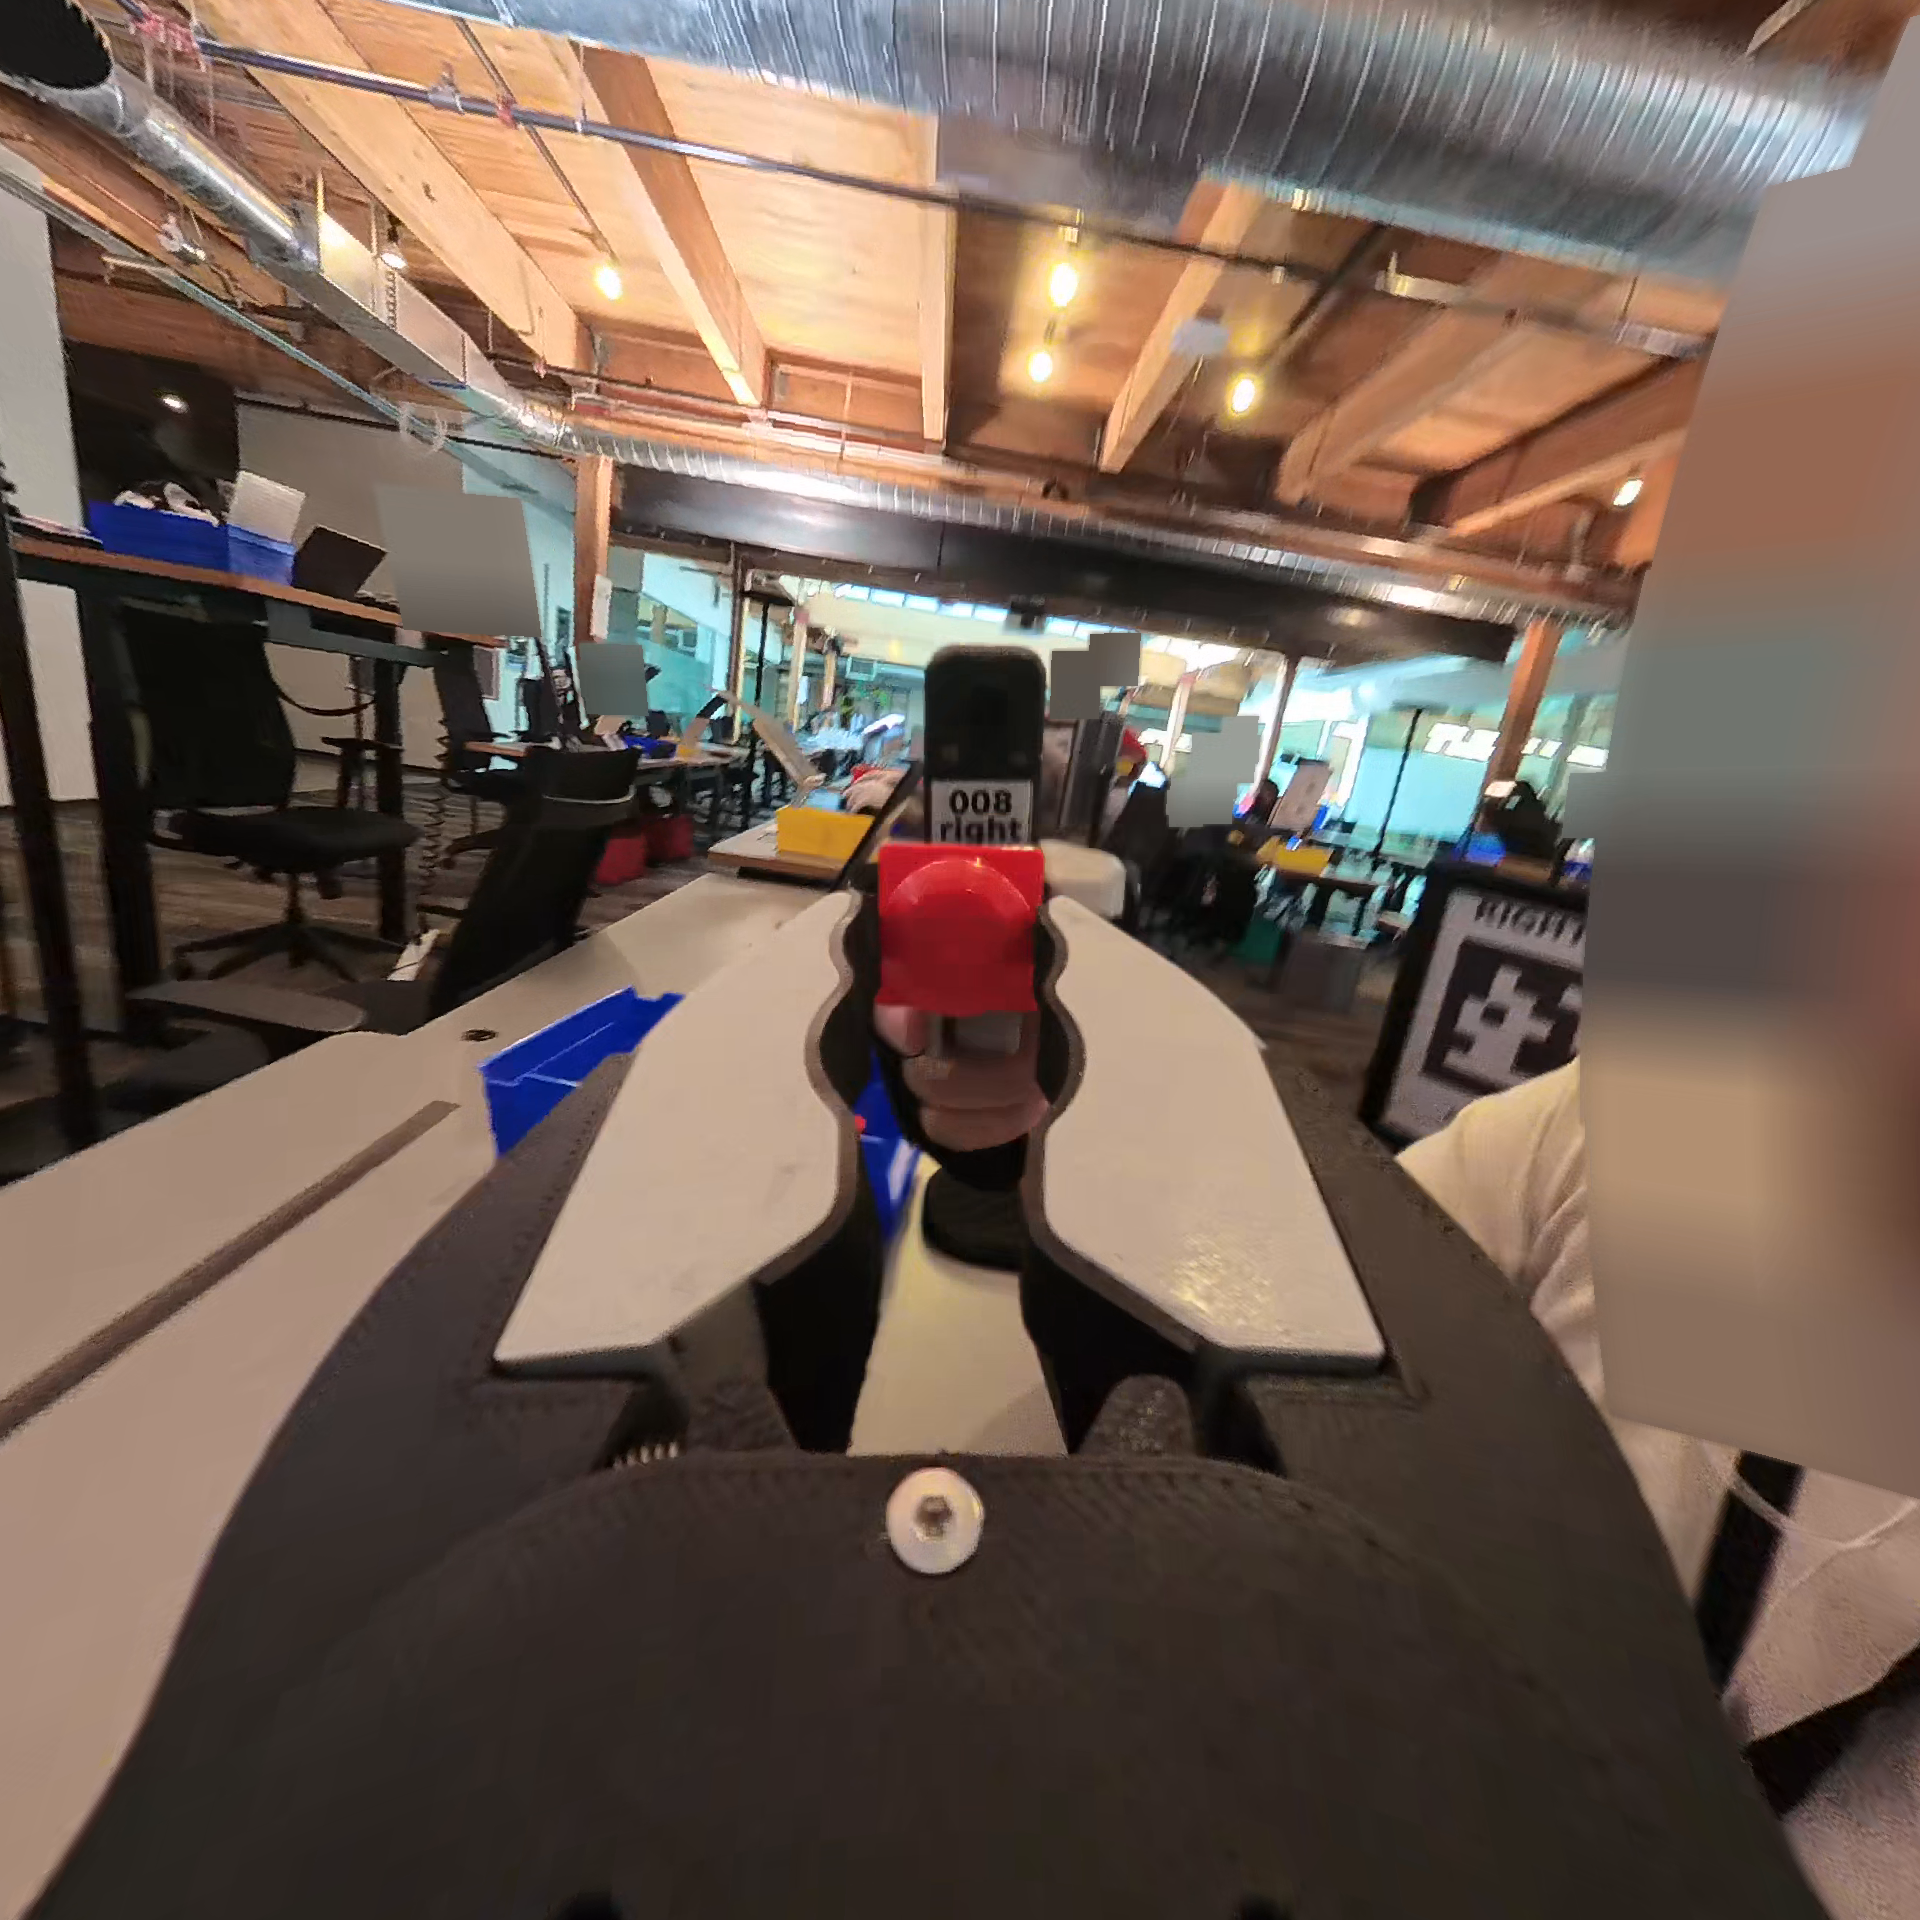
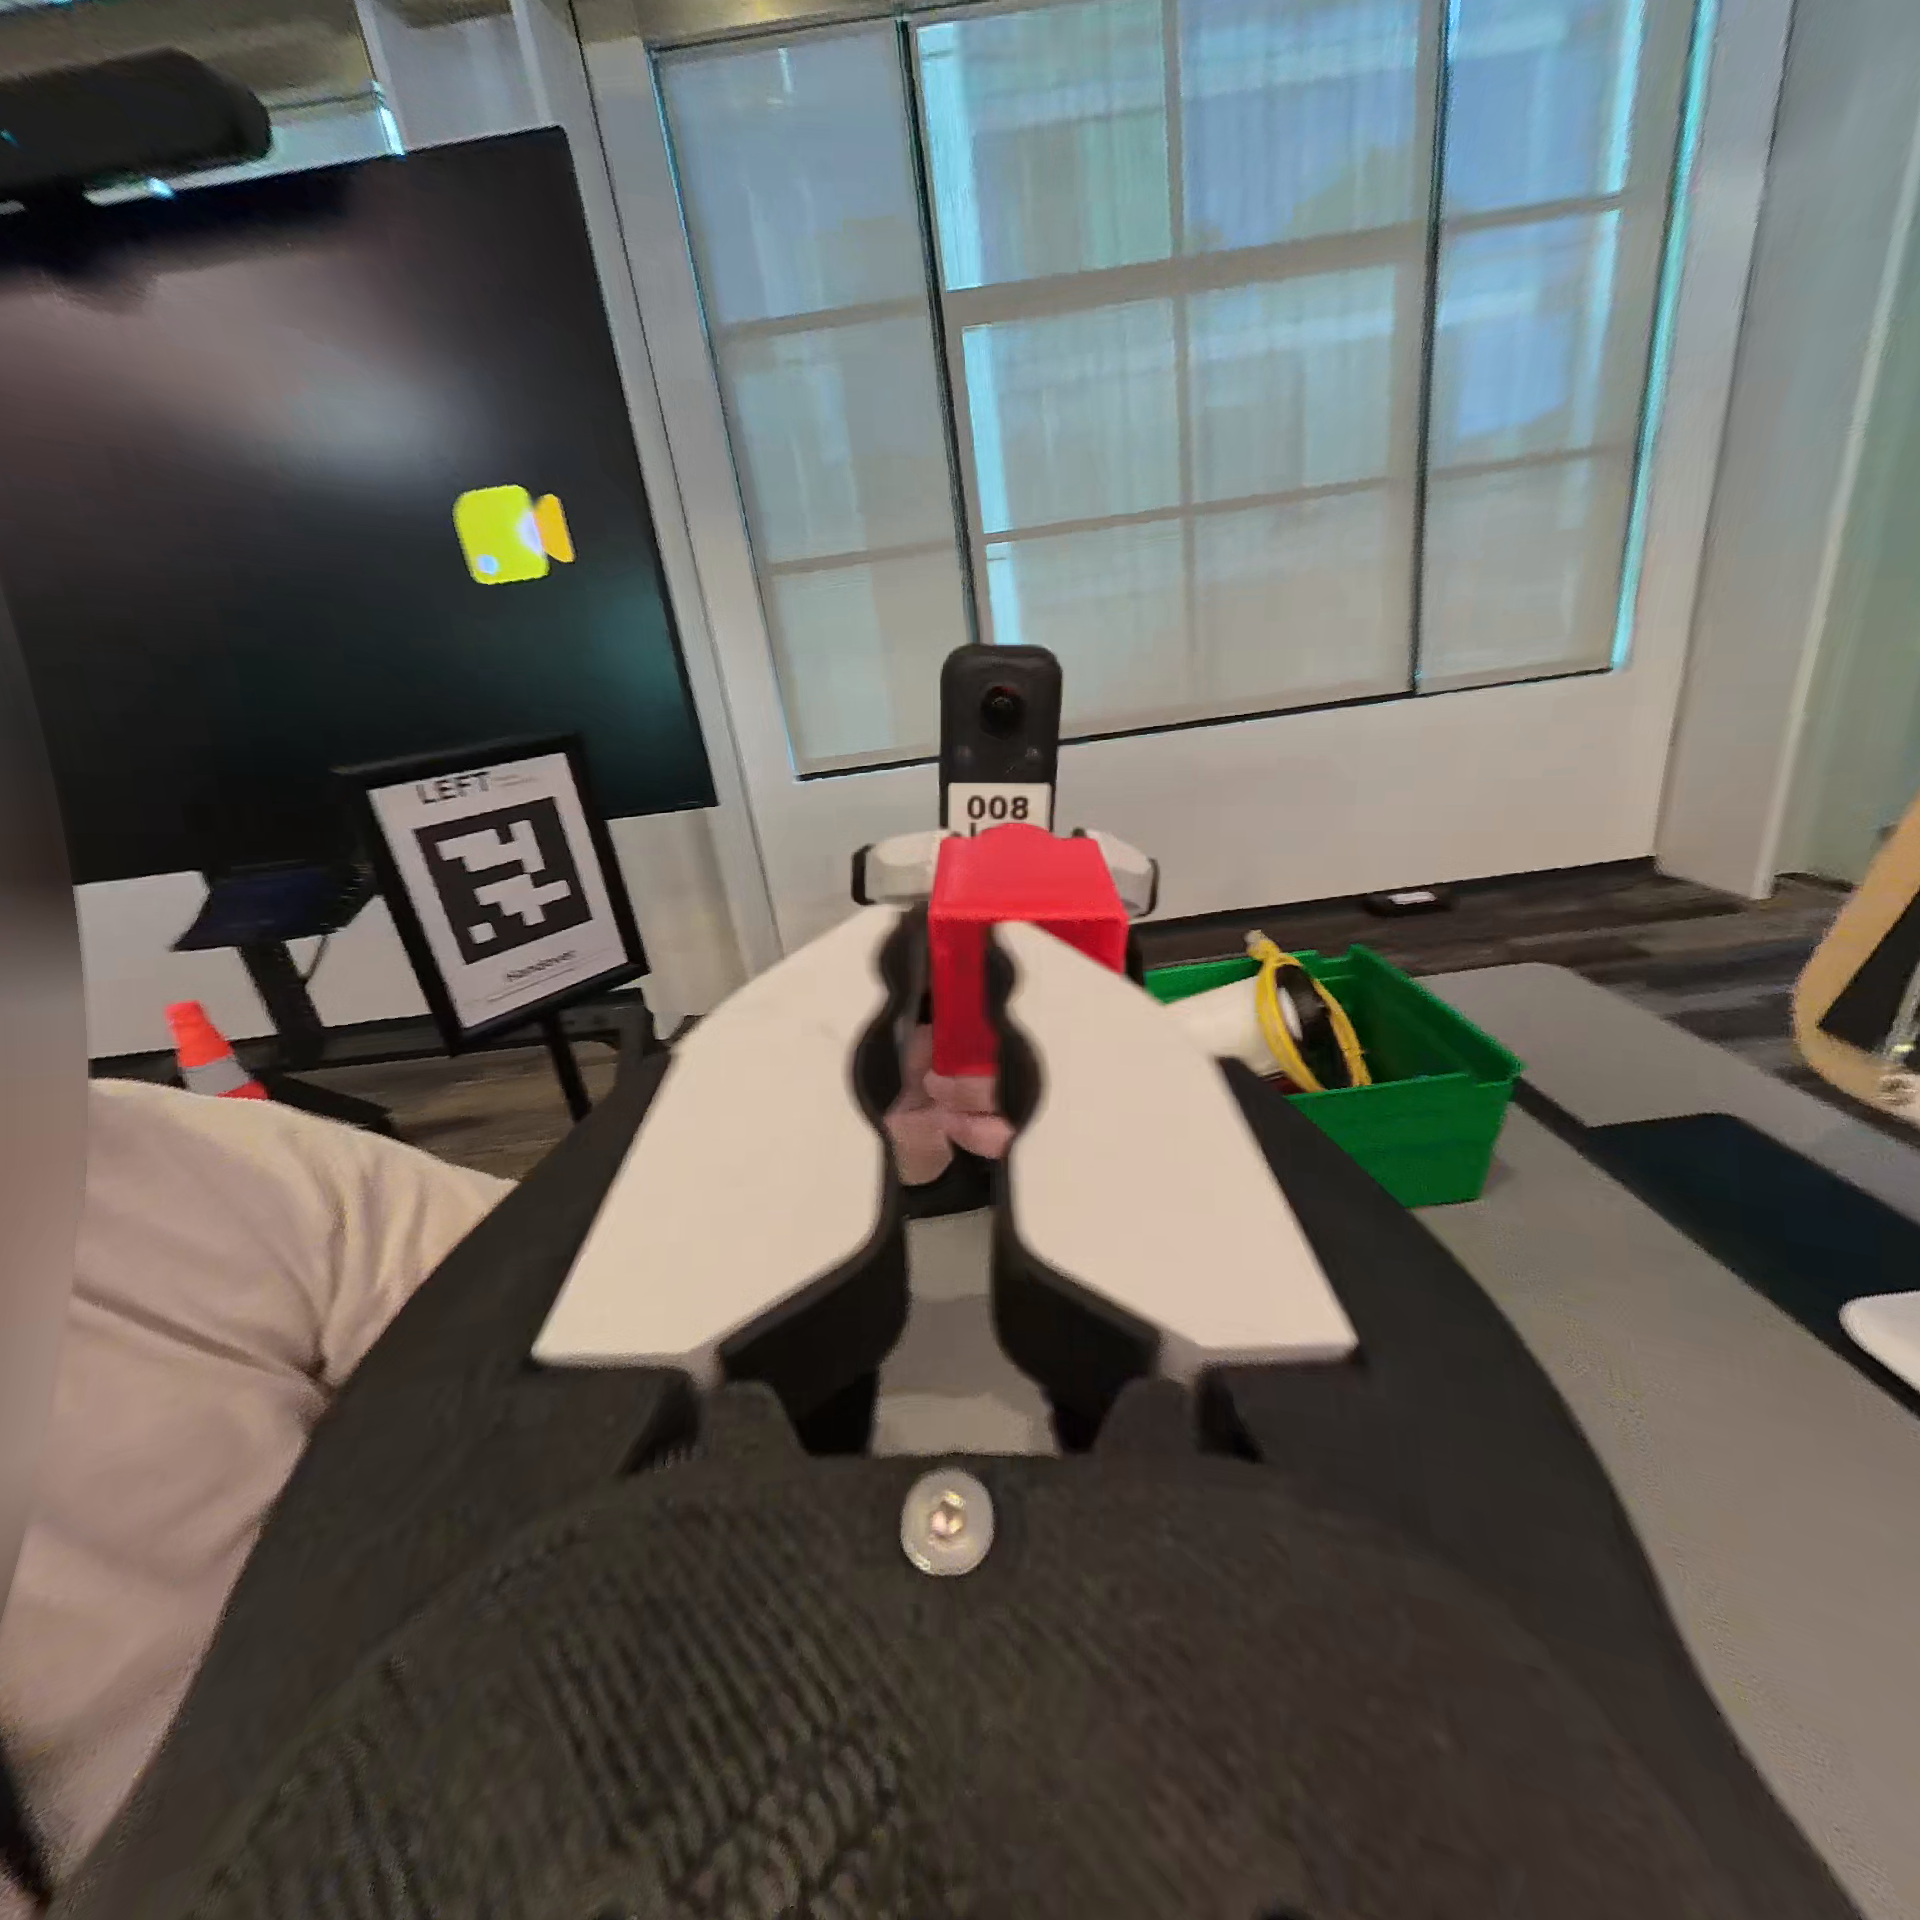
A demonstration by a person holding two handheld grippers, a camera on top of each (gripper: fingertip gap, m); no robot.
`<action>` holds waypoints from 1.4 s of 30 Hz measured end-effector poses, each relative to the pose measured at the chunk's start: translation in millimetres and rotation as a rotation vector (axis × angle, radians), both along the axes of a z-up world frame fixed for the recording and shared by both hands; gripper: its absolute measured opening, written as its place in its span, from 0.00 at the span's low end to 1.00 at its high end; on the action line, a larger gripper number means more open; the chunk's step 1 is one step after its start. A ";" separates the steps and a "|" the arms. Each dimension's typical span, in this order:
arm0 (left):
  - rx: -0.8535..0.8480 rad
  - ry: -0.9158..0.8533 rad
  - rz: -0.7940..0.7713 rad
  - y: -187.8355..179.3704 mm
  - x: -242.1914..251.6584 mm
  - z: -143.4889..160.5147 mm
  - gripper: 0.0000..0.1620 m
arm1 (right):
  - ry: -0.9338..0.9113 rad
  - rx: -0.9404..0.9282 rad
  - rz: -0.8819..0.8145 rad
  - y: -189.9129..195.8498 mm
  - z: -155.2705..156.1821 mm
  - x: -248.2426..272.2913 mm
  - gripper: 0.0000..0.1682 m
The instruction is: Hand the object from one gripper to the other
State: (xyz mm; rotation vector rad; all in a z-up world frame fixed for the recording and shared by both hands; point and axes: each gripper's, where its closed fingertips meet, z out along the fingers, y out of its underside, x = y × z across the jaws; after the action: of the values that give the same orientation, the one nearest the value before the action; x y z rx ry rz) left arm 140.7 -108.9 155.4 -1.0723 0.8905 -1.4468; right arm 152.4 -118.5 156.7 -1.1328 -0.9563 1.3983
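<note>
Between the fingertips of both grippers the red block (image 1: pixel 957 940) is held: the left gripper (image 1: pixel 954 935) is pinched on its wider end, the right gripper (image 2: pixel 951 997) on its narrow end. Handover is judged roughly halfway; 1 release is left, and which side lets go cannot be told.

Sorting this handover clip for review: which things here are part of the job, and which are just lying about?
Part of the job:
- red block, held between both grippers
- left gripper, closed on it
- right gripper, closed on it

Lying about:
- green bin with a yellow cable
- blue bin
- orange traffic cone
- framed marker sign
- office chairs
</note>
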 end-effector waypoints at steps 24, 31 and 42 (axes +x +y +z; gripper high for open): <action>-0.009 0.390 0.428 21.6 -0.4 -26.3 0.47 | -0.792 1.581 -0.862 31.0 -51.5 -22.1 0.01; 0.176 0.556 0.573 27.8 0.2 -41.1 0.40 | -0.890 1.624 -0.819 36.8 -66.3 -23.7 0.01; 0.073 0.451 0.364 21.3 4.5 -37.4 0.39 | -0.744 1.633 -0.807 23.9 -54.1 -27.0 0.03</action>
State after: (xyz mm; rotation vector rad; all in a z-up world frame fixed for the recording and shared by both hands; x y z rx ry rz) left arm 145.1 -87.5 118.0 -1.4504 0.9886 -0.8778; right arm 125.4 -94.7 102.7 -0.4921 -1.4047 -0.6275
